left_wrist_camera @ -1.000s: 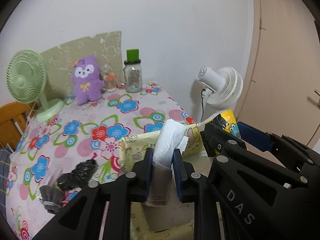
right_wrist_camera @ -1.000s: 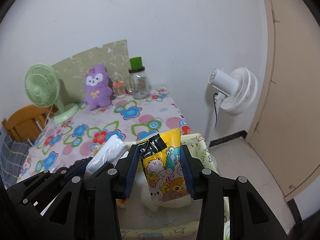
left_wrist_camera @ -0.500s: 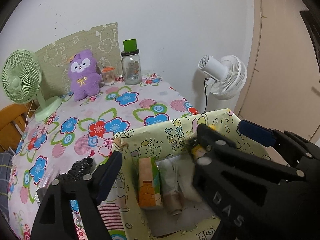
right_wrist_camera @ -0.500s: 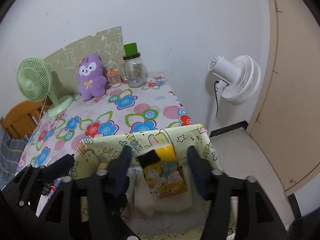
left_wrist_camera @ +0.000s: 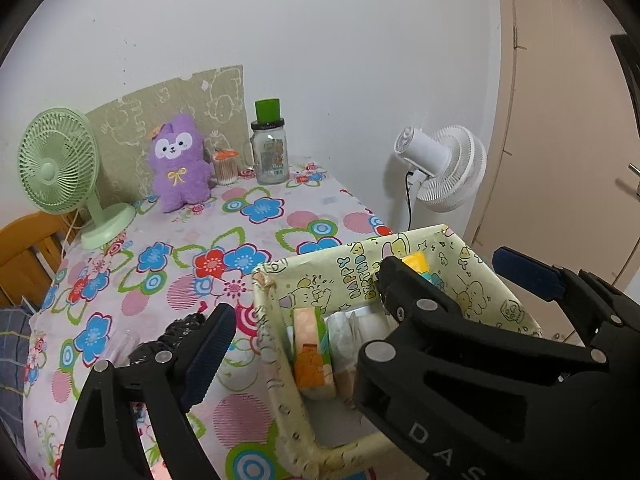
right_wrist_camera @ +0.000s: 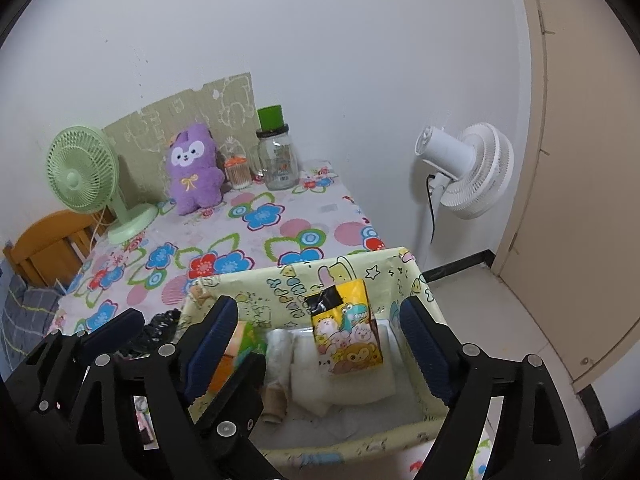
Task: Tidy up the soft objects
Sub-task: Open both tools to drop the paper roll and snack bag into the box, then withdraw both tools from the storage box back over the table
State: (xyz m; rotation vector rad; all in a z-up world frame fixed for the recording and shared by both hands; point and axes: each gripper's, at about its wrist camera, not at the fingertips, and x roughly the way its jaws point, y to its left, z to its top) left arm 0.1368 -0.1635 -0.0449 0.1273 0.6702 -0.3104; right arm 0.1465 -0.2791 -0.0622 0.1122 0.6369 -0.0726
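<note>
Packets [right_wrist_camera: 346,334] stand in the box [right_wrist_camera: 360,264] at the table's [right_wrist_camera: 256,236] near edge; plush [right_wrist_camera: 194,168] sits far behind.

Yellow cartoon pack [right_wrist_camera: 347,336] leans upright on white rolls [right_wrist_camera: 280,350] inside box [right_wrist_camera: 416,280].

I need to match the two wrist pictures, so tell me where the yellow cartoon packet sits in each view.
Left wrist: the yellow packet shows only as a corner at centre right, inside the box, mostly hidden behind a black tong arm.
Right wrist: the yellow packet stands in plain sight at lower centre, inside the box against its far wall.
Shared landmark: the purple plush toy at the table's far end.
</note>
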